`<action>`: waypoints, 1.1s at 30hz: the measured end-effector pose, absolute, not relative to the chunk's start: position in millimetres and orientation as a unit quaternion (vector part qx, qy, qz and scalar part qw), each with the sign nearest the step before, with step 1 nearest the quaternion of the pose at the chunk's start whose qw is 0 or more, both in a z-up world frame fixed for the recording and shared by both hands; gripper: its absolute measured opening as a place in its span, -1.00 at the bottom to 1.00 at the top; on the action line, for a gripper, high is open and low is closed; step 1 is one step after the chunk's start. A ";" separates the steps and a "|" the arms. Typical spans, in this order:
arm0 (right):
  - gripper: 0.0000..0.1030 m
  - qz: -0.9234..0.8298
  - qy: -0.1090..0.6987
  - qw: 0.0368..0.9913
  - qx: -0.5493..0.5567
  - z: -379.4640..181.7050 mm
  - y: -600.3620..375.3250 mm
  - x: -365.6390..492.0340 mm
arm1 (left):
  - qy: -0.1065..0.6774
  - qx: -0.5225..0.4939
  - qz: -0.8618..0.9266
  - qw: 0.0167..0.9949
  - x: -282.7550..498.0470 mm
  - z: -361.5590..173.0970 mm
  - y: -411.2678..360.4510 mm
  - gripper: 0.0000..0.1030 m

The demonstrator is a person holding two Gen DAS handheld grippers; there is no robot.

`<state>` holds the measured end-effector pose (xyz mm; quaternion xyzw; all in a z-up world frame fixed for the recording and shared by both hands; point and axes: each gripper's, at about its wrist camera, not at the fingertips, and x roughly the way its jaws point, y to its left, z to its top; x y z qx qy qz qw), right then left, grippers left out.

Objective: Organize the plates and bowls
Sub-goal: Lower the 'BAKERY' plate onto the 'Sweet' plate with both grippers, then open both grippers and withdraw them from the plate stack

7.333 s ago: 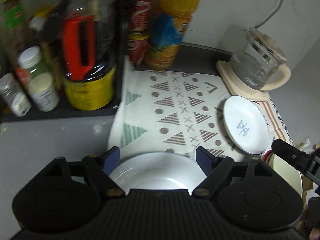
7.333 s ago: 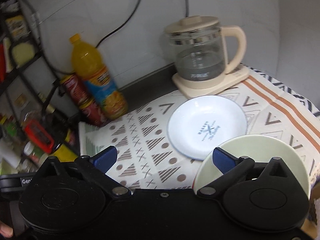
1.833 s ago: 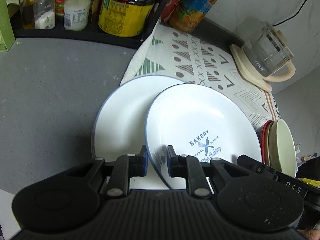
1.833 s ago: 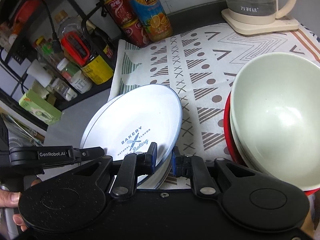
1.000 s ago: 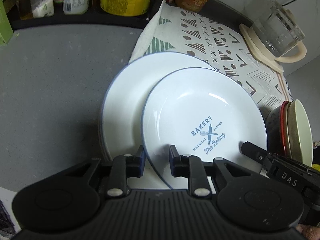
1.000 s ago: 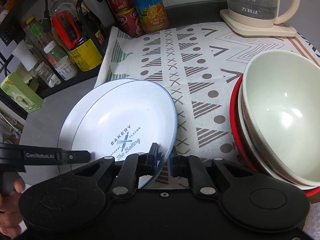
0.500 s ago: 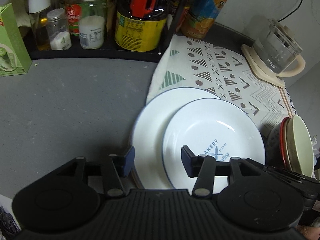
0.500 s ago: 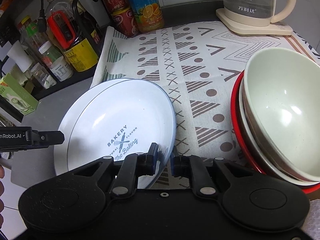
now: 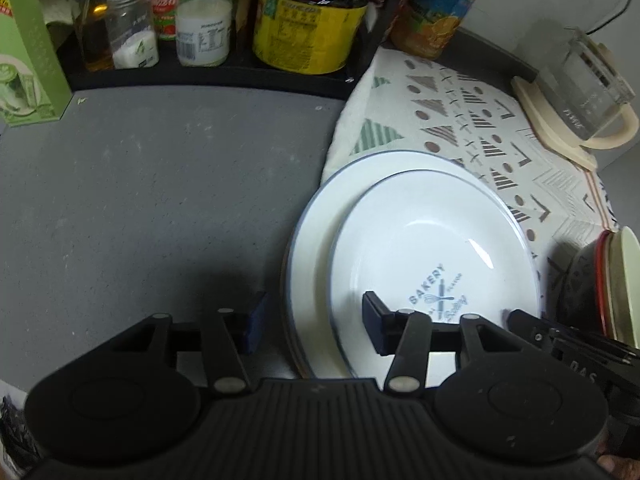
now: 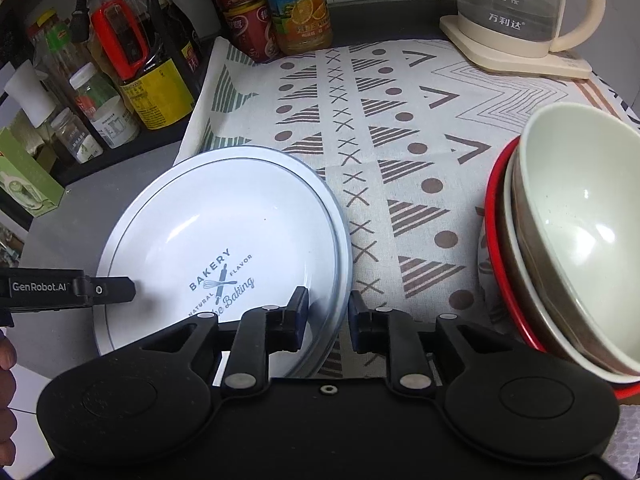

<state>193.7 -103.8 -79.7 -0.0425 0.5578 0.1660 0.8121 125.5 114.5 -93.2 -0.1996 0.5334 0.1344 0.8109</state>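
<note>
A small white plate printed "BAKERY" (image 9: 432, 248) (image 10: 224, 224) lies flat on a larger blue-rimmed white plate (image 9: 316, 224) (image 10: 342, 240), half on the patterned cloth and half on the grey counter. My left gripper (image 9: 314, 326) straddles the plates' left rims; its jaws are closing, and the pads stand clear of the rims. My right gripper (image 10: 328, 314) straddles the right rims; its jaws are opening, with a gap on both sides. A stack of bowls (image 10: 580, 220) (image 9: 624, 280), cream on top and red-rimmed below, stands to the right.
A glass kettle on a cream base (image 10: 520, 4) (image 9: 576, 92) stands at the back right. Bottles, jars and cans (image 10: 152, 80) line a black rack behind. A green box (image 9: 28, 60) sits far left on the grey counter (image 9: 140, 200).
Both grippers were shut on the small plate's rim. The left jaws have spread wide and the right jaws have parted a little; the small plate now rests on the larger one.
</note>
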 end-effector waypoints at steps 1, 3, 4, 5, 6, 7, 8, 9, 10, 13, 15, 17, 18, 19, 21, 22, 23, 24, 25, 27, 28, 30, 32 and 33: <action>-0.58 0.166 0.558 0.812 -0.042 -80.1 -103.9 194.3 | 0.534 -0.200 0.138 0.809 125.7 -94.2 115.9 -0.15; -0.58 0.166 0.559 0.812 -0.041 -81.0 -104.1 195.3 | 0.532 -0.210 0.131 0.809 126.2 -94.9 118.8 -0.26; -0.57 0.166 0.559 0.811 -0.041 -81.5 -103.8 195.9 | 0.532 -0.214 0.128 0.809 126.3 -94.7 119.5 -0.31; -0.55 0.164 0.558 0.812 -0.043 -82.1 -103.2 196.2 | 0.531 -0.215 0.127 0.810 126.7 -94.6 120.0 -0.33; -0.54 0.164 0.559 0.812 -0.043 -82.5 -102.8 196.3 | 0.530 -0.214 0.127 0.810 127.6 -94.4 119.8 -0.33; -0.53 0.163 0.559 0.812 -0.042 -82.8 -102.5 196.2 | 0.529 -0.214 0.128 0.811 127.8 -94.3 120.1 -0.33; -0.50 0.163 0.560 0.811 -0.040 -83.4 -102.5 196.6 | 0.528 -0.217 0.131 0.811 128.1 -94.4 121.0 -0.33; -0.50 0.163 0.561 0.811 -0.037 -84.0 -102.5 197.0 | 0.527 -0.219 0.133 0.810 128.4 -94.7 121.7 -0.34; -0.49 0.162 0.562 0.810 -0.036 -84.5 -102.4 197.5 | 0.525 -0.220 0.134 0.811 128.8 -94.7 122.3 -0.35; -0.46 0.159 0.564 0.810 -0.031 -84.5 -102.1 198.9 | 0.525 -0.216 0.131 0.812 131.5 -94.7 123.1 -0.37; -0.39 0.159 0.562 0.811 -0.026 -81.7 -102.4 199.5 | 0.527 -0.216 0.131 0.812 133.1 -94.4 124.6 -0.37; -0.20 0.161 0.557 0.814 -0.014 -75.7 -102.1 199.9 | 0.529 -0.209 0.131 0.812 134.6 -92.4 125.3 -0.37; -0.15 0.163 0.553 0.817 -0.011 -71.7 -101.3 200.1 | 0.531 -0.207 0.132 0.811 135.4 -90.5 125.7 -0.36; -0.06 0.166 0.549 0.819 -0.010 -68.1 -100.3 200.2 | 0.531 -0.206 0.134 0.811 135.5 -87.8 126.3 -0.31; 0.06 0.174 0.540 0.823 -0.005 -59.6 -98.3 199.9 | 0.528 -0.205 0.131 0.814 135.7 -81.3 126.5 -0.28; 0.18 0.177 0.536 0.825 -0.002 -55.1 -97.4 199.8 | 0.526 -0.203 0.129 0.816 136.1 -77.7 126.3 -0.22; 0.34 0.179 0.531 0.828 0.000 -50.6 -96.8 199.3 | 0.523 -0.201 0.128 0.818 136.5 -74.0 126.0 -0.09; 0.43 0.179 0.525 0.832 0.001 -45.4 -96.4 198.1 | 0.521 -0.201 0.129 0.820 137.0 -70.4 126.1 -0.01; 0.59 0.180 0.517 0.837 0.002 -40.9 -96.6 197.5 | 0.517 -0.203 0.129 0.822 137.1 -66.7 126.4 0.13; 0.81 0.180 0.501 0.847 0.007 -30.4 -98.1 195.3 | 0.505 -0.209 0.125 0.828 136.4 -58.4 126.9 0.33; 0.89 0.179 0.494 0.851 0.011 -25.3 -99.2 194.8 | 0.501 -0.209 0.124 0.831 136.4 -54.4 126.6 0.47; 0.96 0.182 0.479 0.859 0.019 -15.5 -101.5 193.5 | 0.496 -0.206 0.119 0.835 136.5 -48.1 125.0 0.62; 0.99 0.177 0.461 0.869 0.021 -6.4 -103.2 190.7 | 0.492 -0.205 0.116 0.838 136.5 -43.0 123.4 0.66; 0.99 0.176 0.452 0.874 0.021 -1.9 -104.2 188.9 | 0.491 -0.204 0.117 0.839 136.1 -41.1 123.1 0.67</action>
